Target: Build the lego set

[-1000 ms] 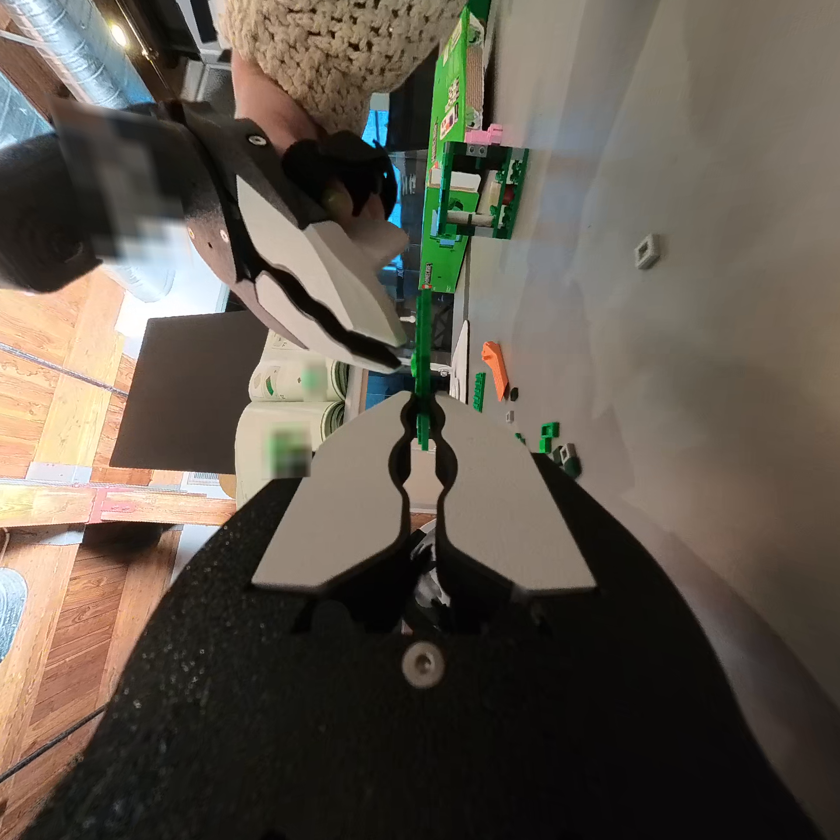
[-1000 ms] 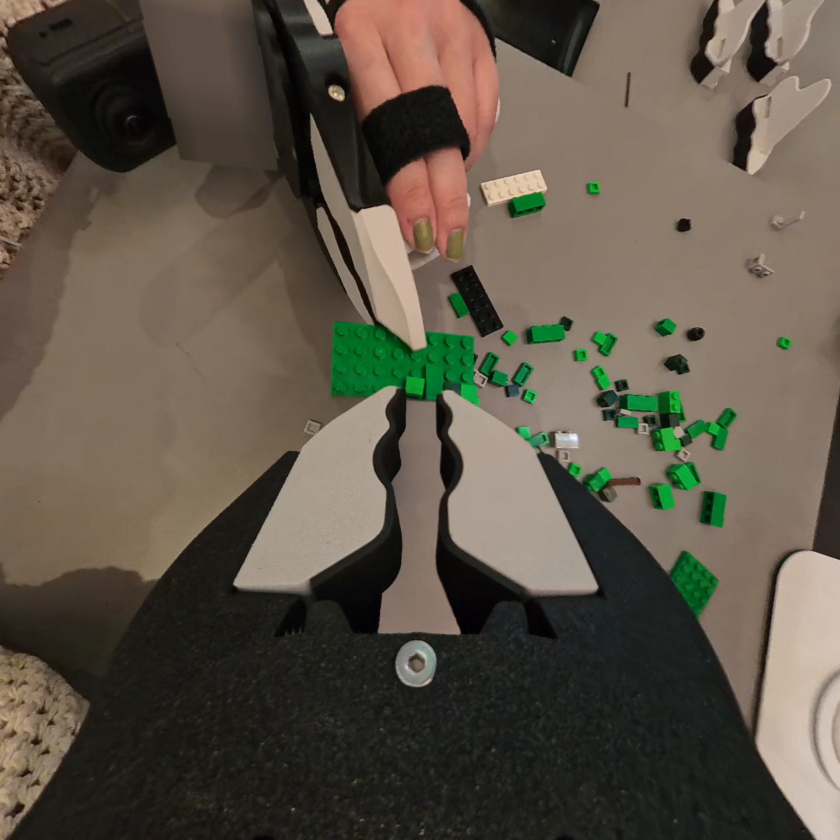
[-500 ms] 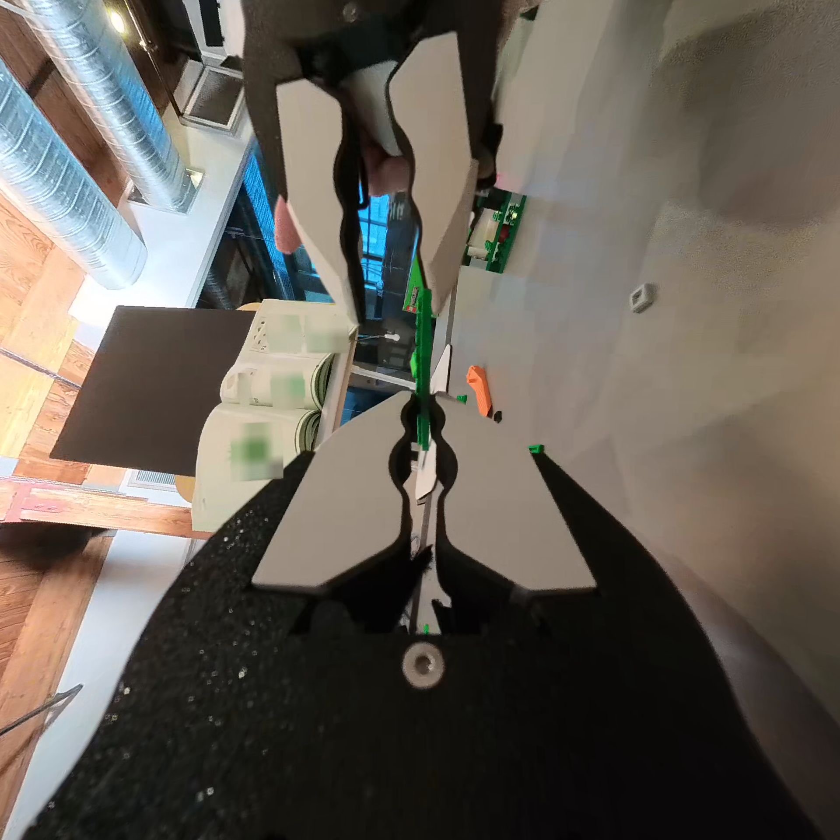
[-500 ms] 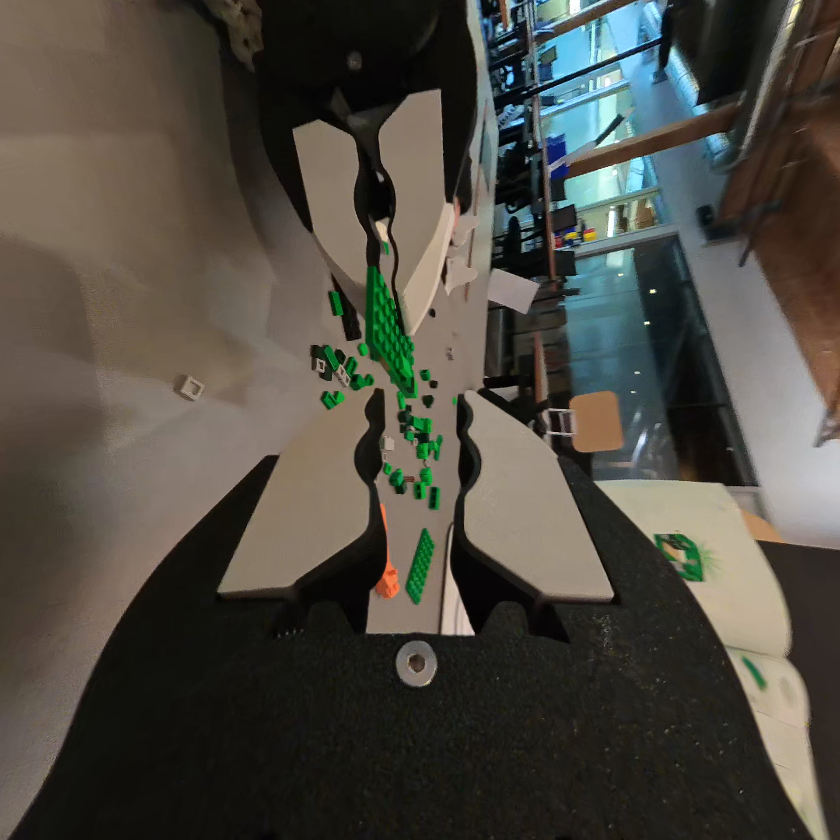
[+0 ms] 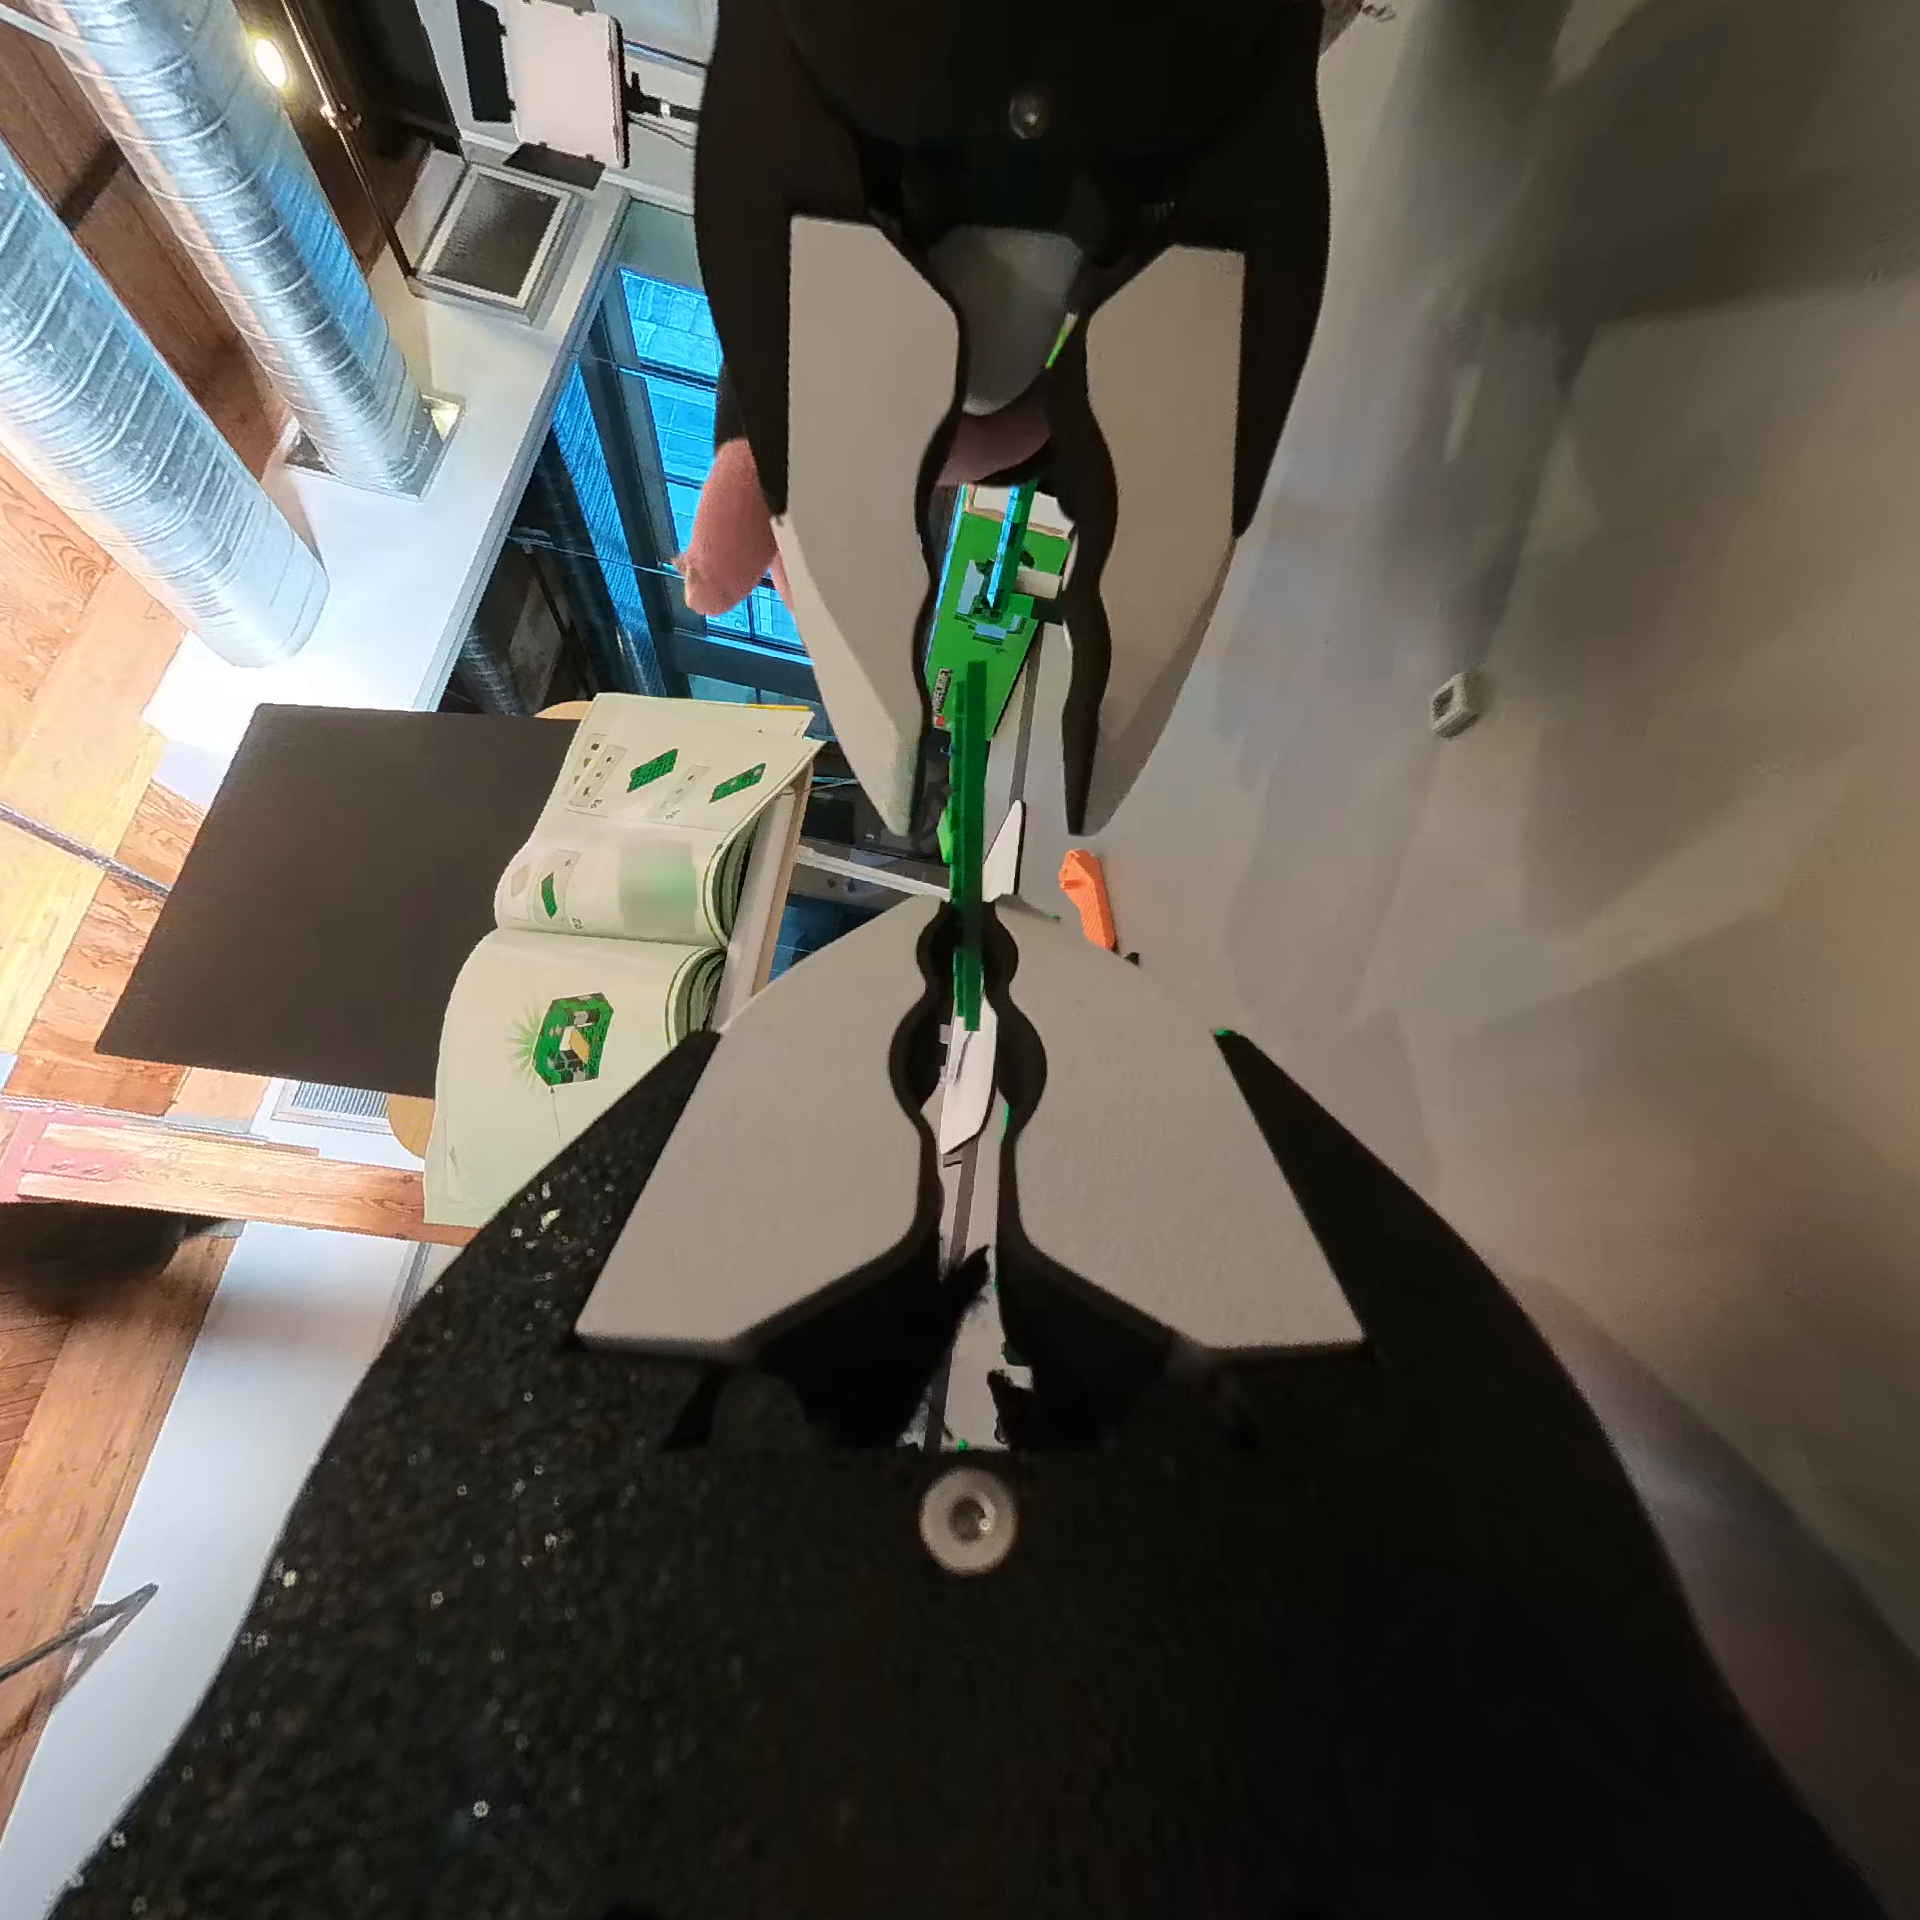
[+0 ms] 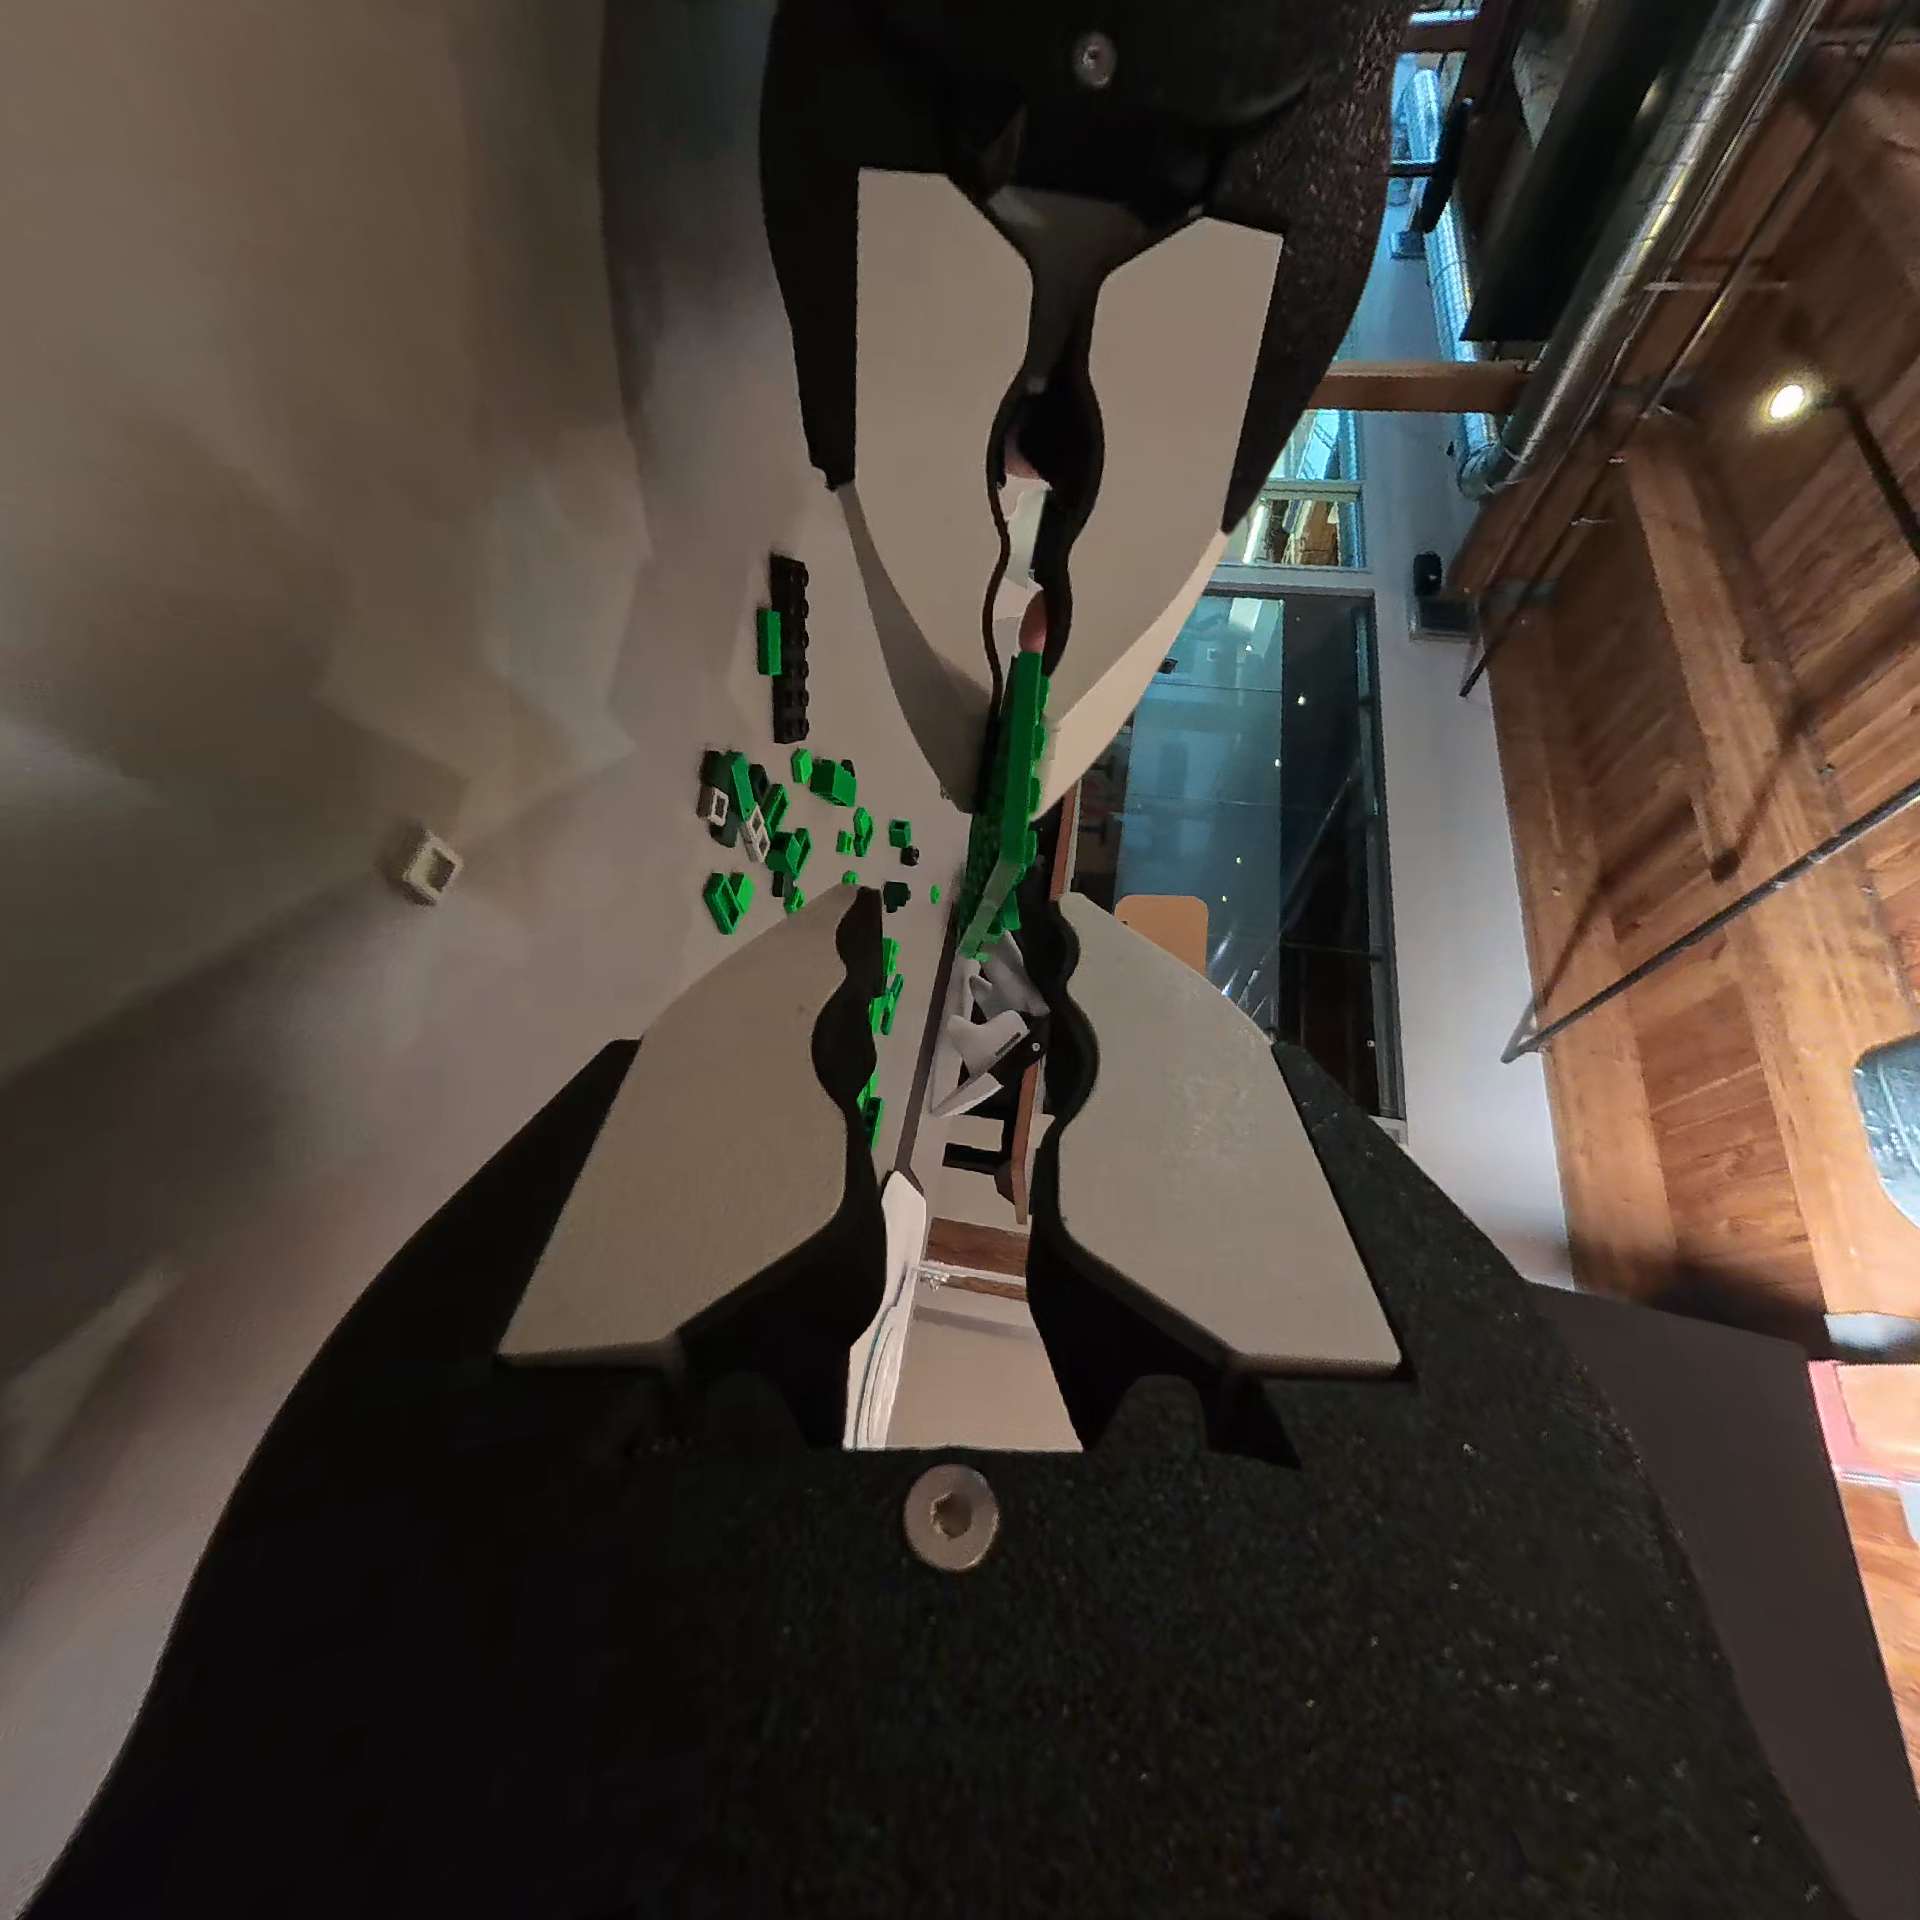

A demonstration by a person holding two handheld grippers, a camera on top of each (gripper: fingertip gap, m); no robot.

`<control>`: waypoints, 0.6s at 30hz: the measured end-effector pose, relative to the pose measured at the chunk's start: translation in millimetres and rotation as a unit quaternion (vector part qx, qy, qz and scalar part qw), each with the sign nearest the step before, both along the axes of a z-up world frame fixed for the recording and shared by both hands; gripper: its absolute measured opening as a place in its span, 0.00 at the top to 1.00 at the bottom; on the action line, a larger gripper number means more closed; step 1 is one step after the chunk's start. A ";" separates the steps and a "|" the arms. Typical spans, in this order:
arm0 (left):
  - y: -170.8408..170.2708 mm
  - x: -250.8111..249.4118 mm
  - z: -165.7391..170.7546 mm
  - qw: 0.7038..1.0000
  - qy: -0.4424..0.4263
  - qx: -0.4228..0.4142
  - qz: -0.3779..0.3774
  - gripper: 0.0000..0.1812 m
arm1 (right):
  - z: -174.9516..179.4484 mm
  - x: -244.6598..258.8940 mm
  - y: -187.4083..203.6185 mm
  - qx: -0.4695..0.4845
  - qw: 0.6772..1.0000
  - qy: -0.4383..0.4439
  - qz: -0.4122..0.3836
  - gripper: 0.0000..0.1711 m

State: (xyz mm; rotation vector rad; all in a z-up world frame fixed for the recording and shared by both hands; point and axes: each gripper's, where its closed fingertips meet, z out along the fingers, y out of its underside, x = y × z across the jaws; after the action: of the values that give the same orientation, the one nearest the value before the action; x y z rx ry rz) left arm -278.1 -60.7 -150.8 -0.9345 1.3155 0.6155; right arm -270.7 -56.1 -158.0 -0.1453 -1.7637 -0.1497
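Green lego plate (image 5: pixel 971 831), seen edge-on, is lifted off the grey counter (image 5: pixel 1558 935) and clamped at one end by the left tool (image 5: pixel 968 914); the right tool (image 6: pixel 961 914) faces it, spread apart around the plate's other end without gripping. Loose green bricks (image 6: pixel 800 821) lie scattered at 10 o'clock in the right wrist view, and an instruction booklet (image 5: pixel 582 987) lies open, so most building appears left

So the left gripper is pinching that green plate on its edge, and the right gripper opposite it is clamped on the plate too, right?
Not quite. The left gripper does pinch the green plate on its edge, but the right gripper is open, its fingers spread either side of the plate's end without clamping it. The right wrist view shows this.
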 end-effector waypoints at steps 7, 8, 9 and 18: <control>-1.7 2.0 -0.9 1.000 0.005 0.000 -0.006 0.98 | 3.0 -0.9 -5.1 0.014 1.000 0.010 0.006 0.89; -2.7 2.8 0.1 1.000 0.000 0.000 -0.009 0.98 | 4.0 -0.3 -5.2 0.012 1.000 0.013 0.007 0.91; -3.8 3.9 0.8 1.000 -0.003 -0.001 -0.013 0.98 | 5.5 0.3 -4.9 0.007 1.000 0.017 0.008 0.93; -6.7 7.8 4.3 0.999 -0.023 -0.005 -0.025 0.98 | 13.3 6.1 -8.8 -0.024 0.999 0.027 0.018 0.96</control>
State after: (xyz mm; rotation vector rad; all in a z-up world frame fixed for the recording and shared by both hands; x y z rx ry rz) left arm -270.2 -67.4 -146.5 -0.9162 1.2977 0.5451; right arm -264.6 -64.9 -144.7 -0.1513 -1.7149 -0.0764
